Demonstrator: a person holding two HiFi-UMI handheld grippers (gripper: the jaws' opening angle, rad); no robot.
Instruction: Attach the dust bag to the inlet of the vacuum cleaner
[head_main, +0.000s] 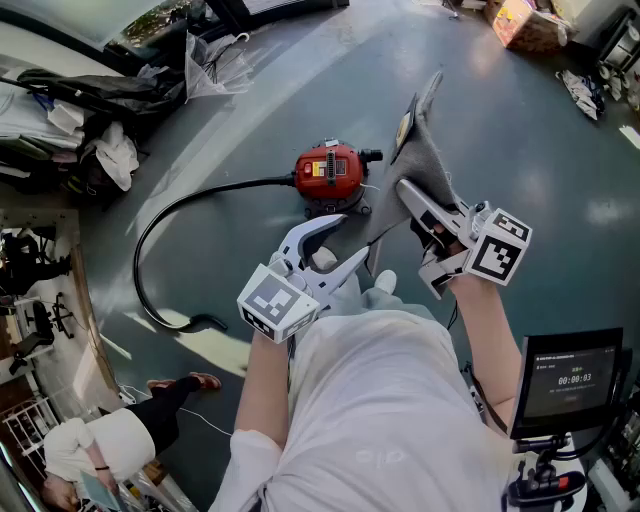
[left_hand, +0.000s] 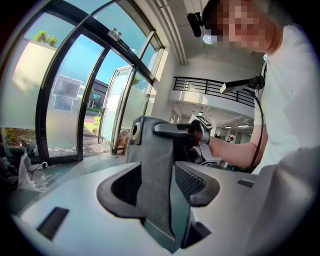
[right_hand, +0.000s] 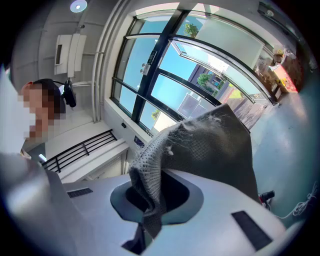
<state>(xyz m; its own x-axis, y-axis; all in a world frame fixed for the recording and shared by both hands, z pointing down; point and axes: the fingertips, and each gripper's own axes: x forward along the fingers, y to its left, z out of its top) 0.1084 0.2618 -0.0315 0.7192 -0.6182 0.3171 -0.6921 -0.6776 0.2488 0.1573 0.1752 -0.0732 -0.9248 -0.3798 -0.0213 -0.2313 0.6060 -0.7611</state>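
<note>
A red vacuum cleaner (head_main: 328, 172) stands on the grey floor, its black hose (head_main: 160, 230) curling away to the left. The grey dust bag (head_main: 425, 165) hangs in the air to its right, with its cardboard collar (head_main: 404, 128) at the far end. My right gripper (head_main: 408, 192) is shut on a bunched edge of the bag (right_hand: 215, 150), pinched between the pads (right_hand: 152, 197). My left gripper (head_main: 357, 237) is open just below it. In the left gripper view the bag (left_hand: 157, 170) hangs between the spread jaws (left_hand: 165, 187), and the collar's round hole (left_hand: 135, 131) faces left.
Plastic bags and dark clutter (head_main: 110, 100) lie along the glass wall at the upper left. A person crouches at the lower left (head_main: 100, 445). A screen on a stand (head_main: 570, 380) is at the lower right. Boxes (head_main: 530, 25) sit at the top right.
</note>
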